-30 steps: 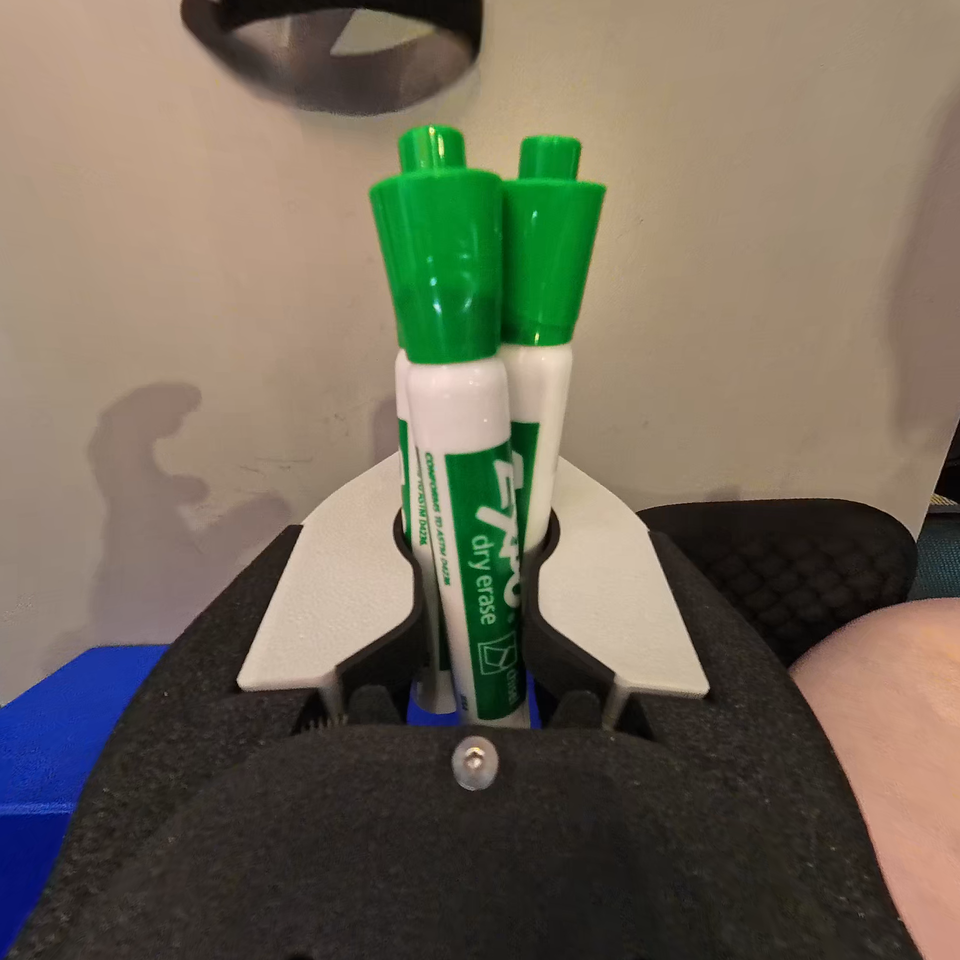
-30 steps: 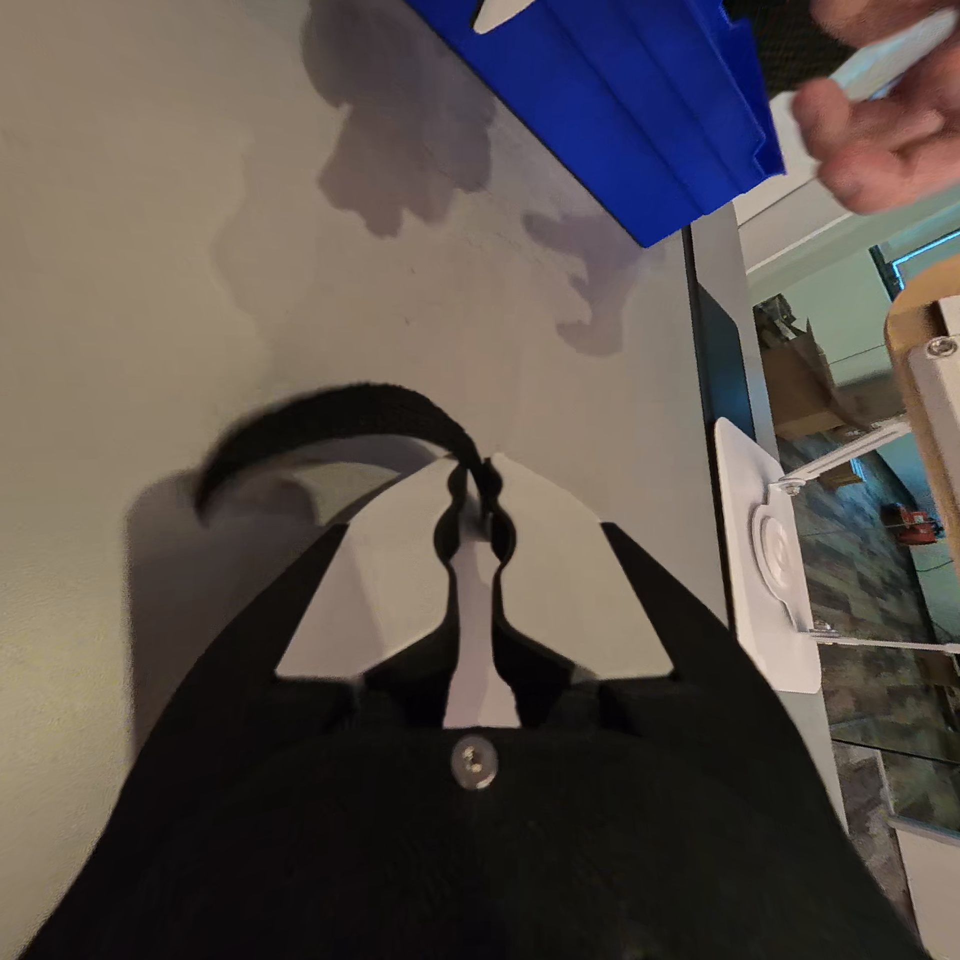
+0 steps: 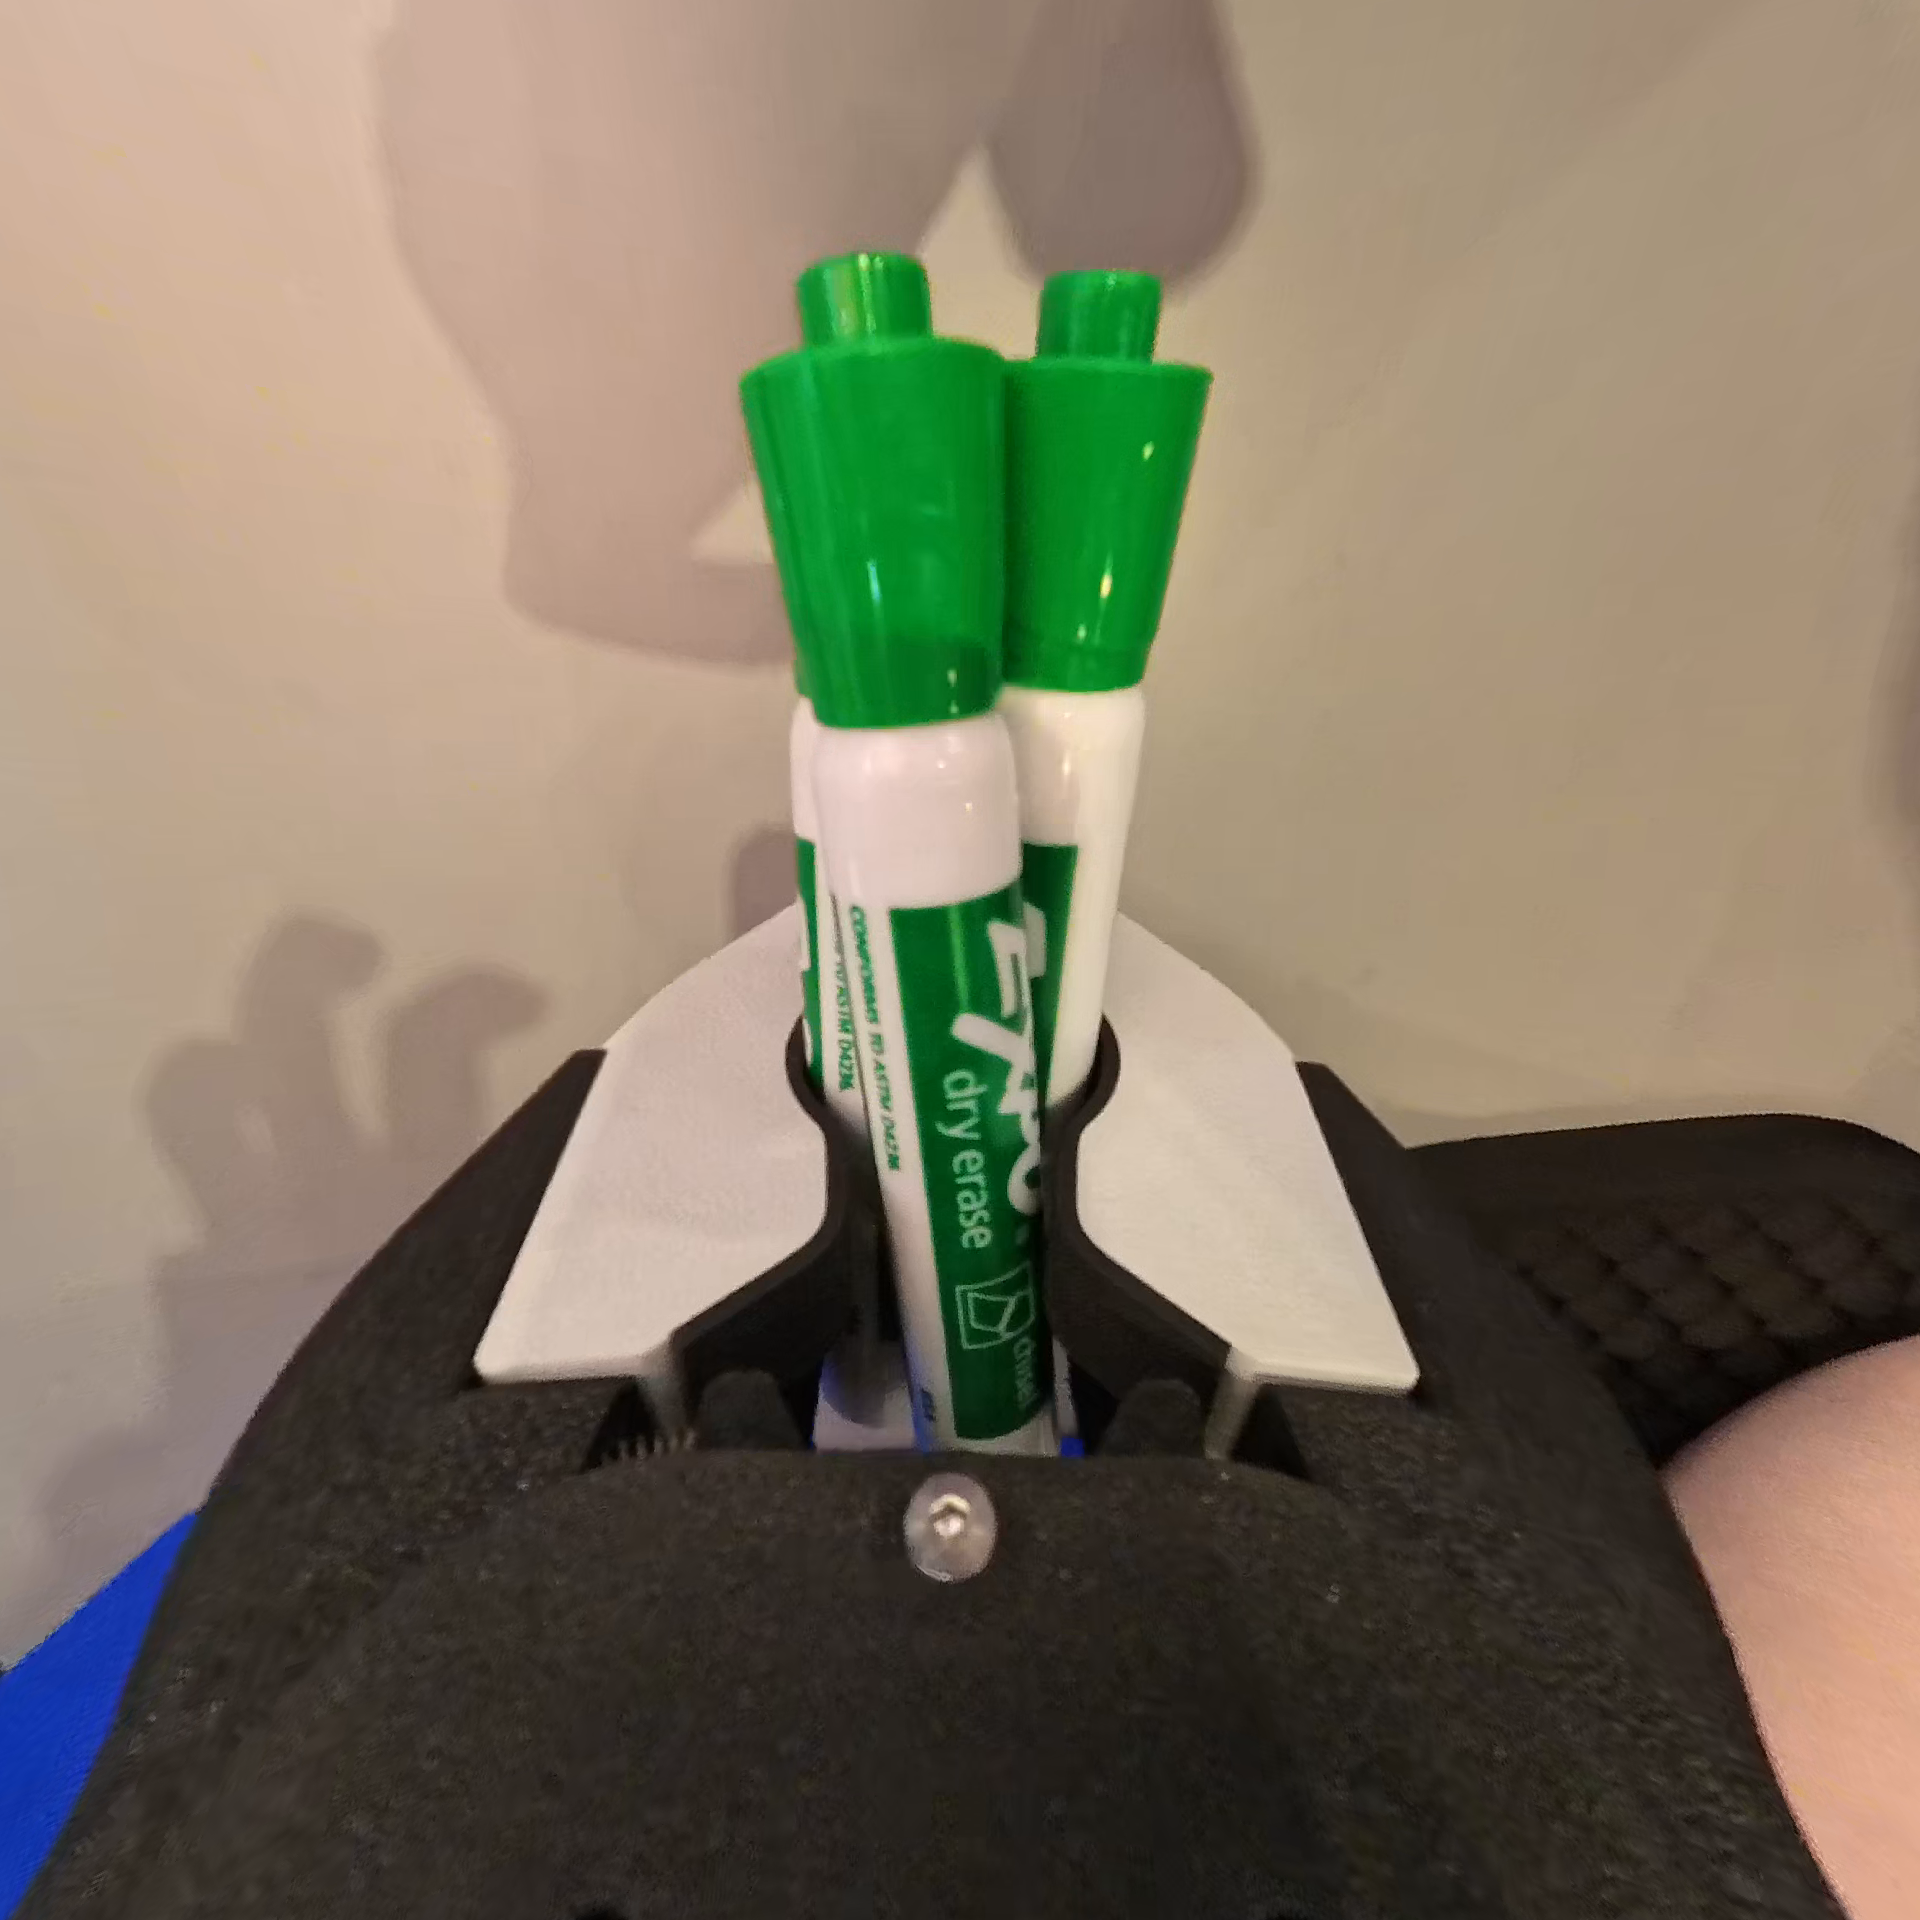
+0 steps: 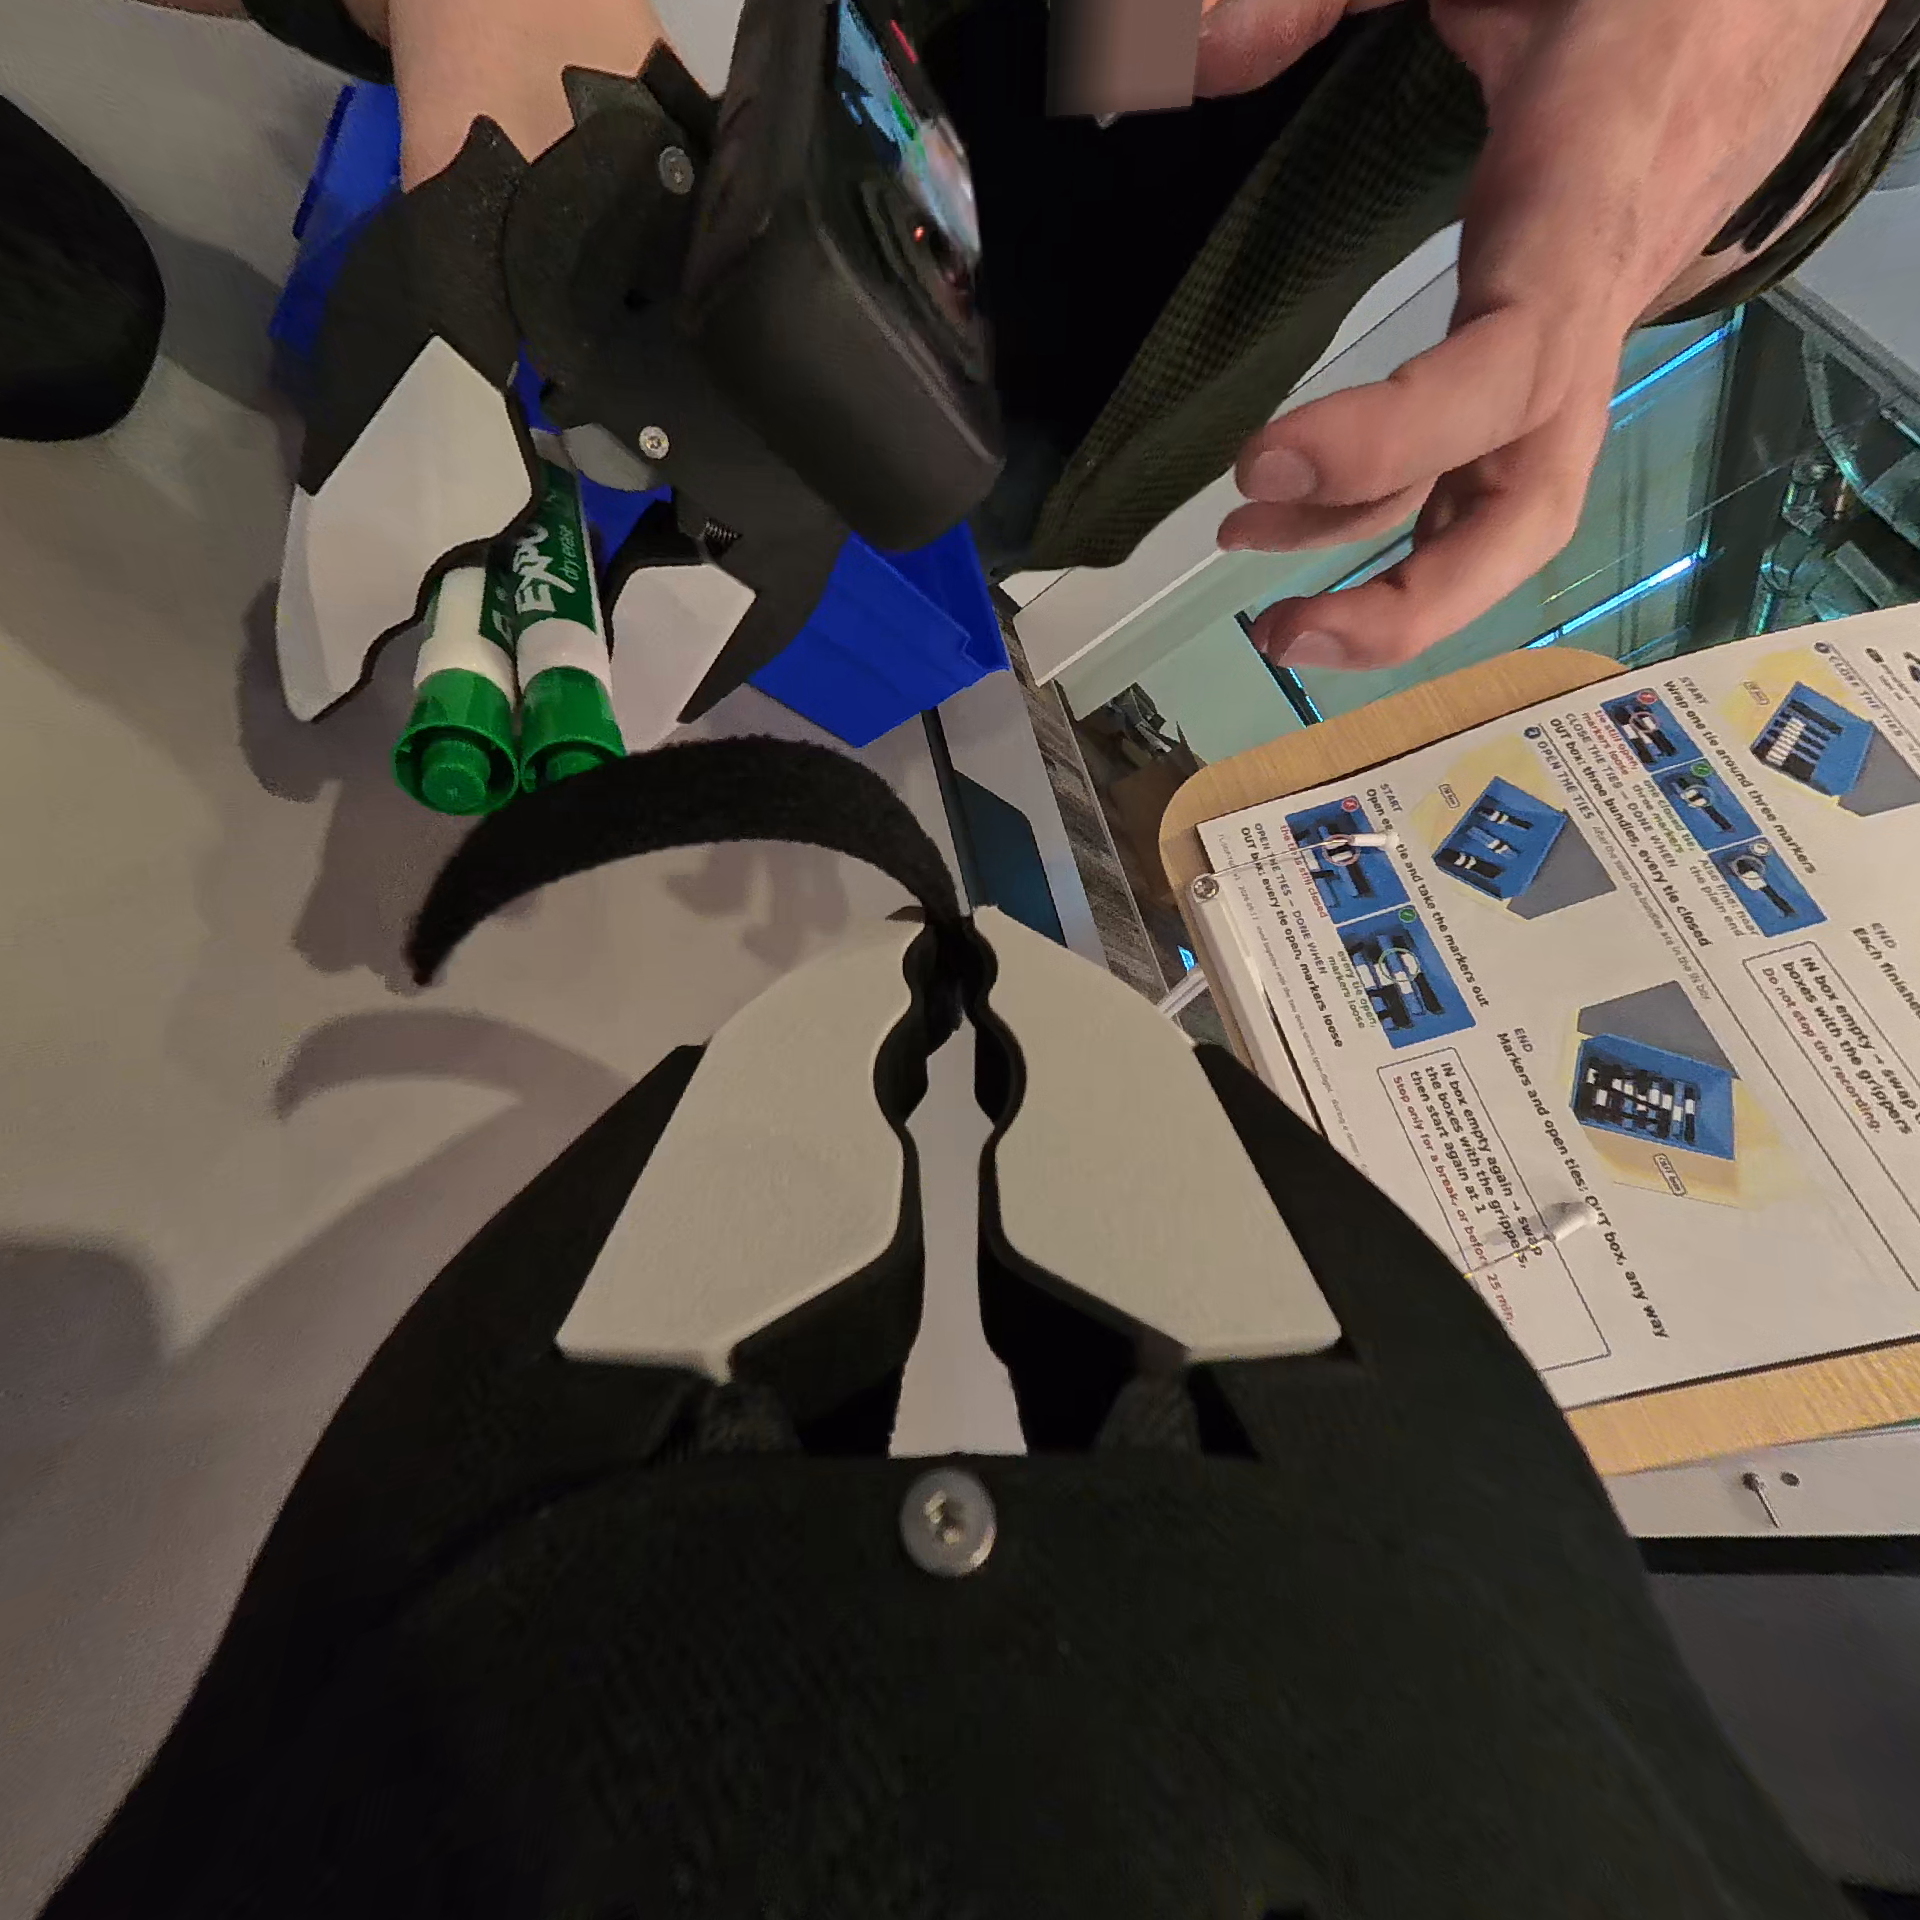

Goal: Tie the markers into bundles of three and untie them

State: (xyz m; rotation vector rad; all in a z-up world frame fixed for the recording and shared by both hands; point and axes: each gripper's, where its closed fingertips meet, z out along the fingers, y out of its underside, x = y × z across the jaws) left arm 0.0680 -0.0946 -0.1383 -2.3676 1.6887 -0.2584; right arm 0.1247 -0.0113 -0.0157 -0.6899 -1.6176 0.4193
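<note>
Markers [image 3: 935,831]: three green-capped whiteboard ones, being gripped together in the left claw [image 3: 951,1049], caps pointing forward over the counter [image 3: 312,623]. Largest first: the pale counter is carrying everything. A blue bin [image 4: 883,634] is sitting behind the left claw [image 4: 499,644] in the right wrist view; its contents are not visible from either view, so I cannot tell what is in it. An instruction sheet [image 4: 1662,987] on a wooden board [image 4: 1714,1413] is lying at the counter's right edge, with a person's bare hand [image 4: 1507,343] hovering above it. The left claw is sitting closed around the marker barrels, jaws spread only as wide as the bundle. In the right wrist view two caps [image 4: 509,748] are showing near the counter surface. The right claw [image 4: 951,956] is pinching one end of a black strap [image 4: 665,821] at its tips, jaws nearly together. The strap is arching leftward, its free end hanging above the counter, just beside the marker caps; I cannot tell whether they are touching.
</note>
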